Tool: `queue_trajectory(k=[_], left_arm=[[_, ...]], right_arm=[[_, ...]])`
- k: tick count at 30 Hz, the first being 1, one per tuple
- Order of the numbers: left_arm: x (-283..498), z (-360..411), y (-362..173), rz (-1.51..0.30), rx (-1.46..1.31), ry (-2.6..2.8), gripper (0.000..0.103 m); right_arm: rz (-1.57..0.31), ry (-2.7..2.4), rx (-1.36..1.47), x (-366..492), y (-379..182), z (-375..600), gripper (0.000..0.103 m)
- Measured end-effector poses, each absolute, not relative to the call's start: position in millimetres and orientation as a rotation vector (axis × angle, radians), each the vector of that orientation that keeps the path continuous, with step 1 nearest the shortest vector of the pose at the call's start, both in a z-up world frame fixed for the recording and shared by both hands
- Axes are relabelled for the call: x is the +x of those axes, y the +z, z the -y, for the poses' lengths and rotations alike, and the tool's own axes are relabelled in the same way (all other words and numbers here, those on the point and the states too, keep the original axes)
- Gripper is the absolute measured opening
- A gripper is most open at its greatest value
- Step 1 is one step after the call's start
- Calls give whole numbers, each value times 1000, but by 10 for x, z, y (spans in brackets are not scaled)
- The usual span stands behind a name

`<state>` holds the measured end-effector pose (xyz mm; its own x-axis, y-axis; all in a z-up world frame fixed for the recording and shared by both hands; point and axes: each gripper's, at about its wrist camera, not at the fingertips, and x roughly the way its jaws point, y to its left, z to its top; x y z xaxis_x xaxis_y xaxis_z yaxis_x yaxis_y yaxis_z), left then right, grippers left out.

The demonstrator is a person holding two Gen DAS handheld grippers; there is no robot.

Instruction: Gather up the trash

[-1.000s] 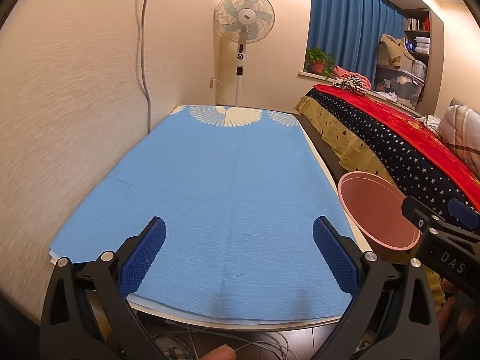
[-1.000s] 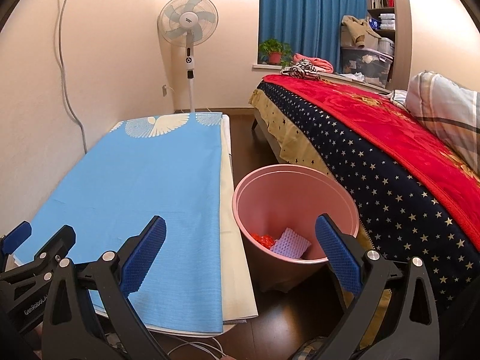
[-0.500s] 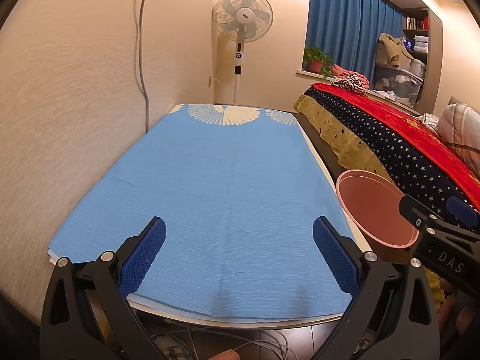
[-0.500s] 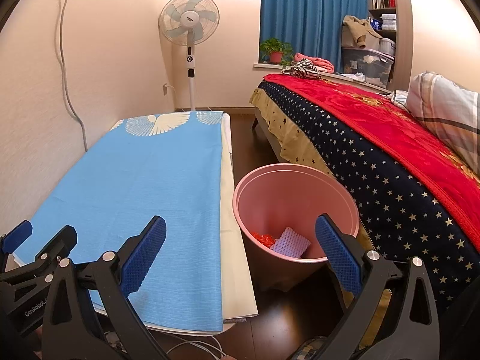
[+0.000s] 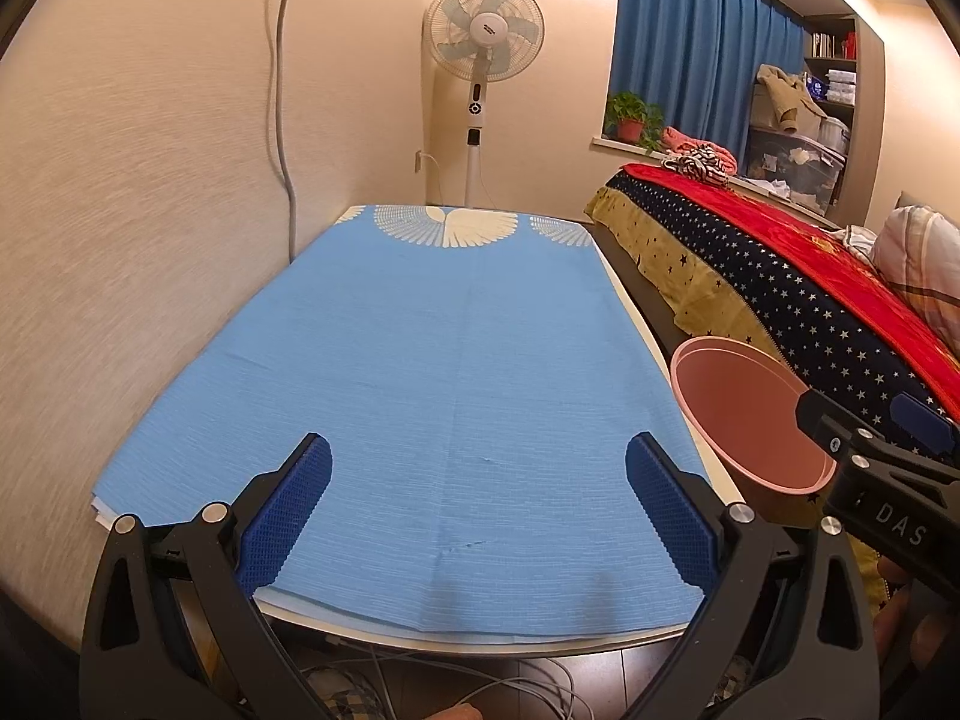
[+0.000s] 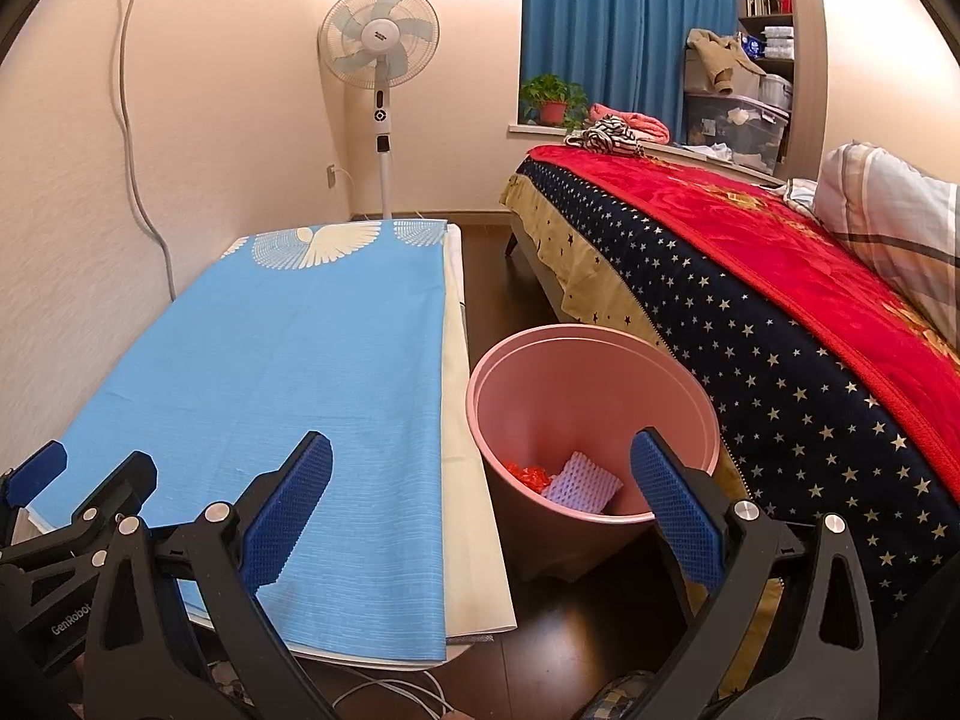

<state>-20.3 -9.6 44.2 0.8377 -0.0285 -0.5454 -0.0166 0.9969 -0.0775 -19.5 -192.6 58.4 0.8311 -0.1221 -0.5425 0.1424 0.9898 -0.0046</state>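
Note:
A pink bin (image 6: 591,414) stands on the floor between the table and the bed; inside lie a red crumpled scrap (image 6: 529,475) and a white foam net (image 6: 582,483). The same pink bin (image 5: 747,414) shows at the right of the left wrist view. My left gripper (image 5: 477,507) is open over the near end of the blue tablecloth (image 5: 444,372), nothing between its blue pads. My right gripper (image 6: 480,501) is open, its span reaching from the table's right edge to the bin's near rim, and it holds nothing. The cloth shows no trash.
A table (image 6: 474,480) under the blue cloth runs along the left wall. A bed with a starred and red blanket (image 6: 750,276) fills the right. A standing fan (image 6: 379,48) is at the back. Cables (image 5: 480,684) lie on the dark floor under the table.
Both grippers stay open and nearly still; the views have only drifted slightly. Nothing was taken hold of or let go.

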Motion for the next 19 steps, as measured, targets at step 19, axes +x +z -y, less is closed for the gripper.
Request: queue_trajectory(k=[19], left_arm=[[-177, 109, 401, -603, -84, 6, 95]], right_arm=[[-580, -137, 36, -189, 577, 1957, 98]])
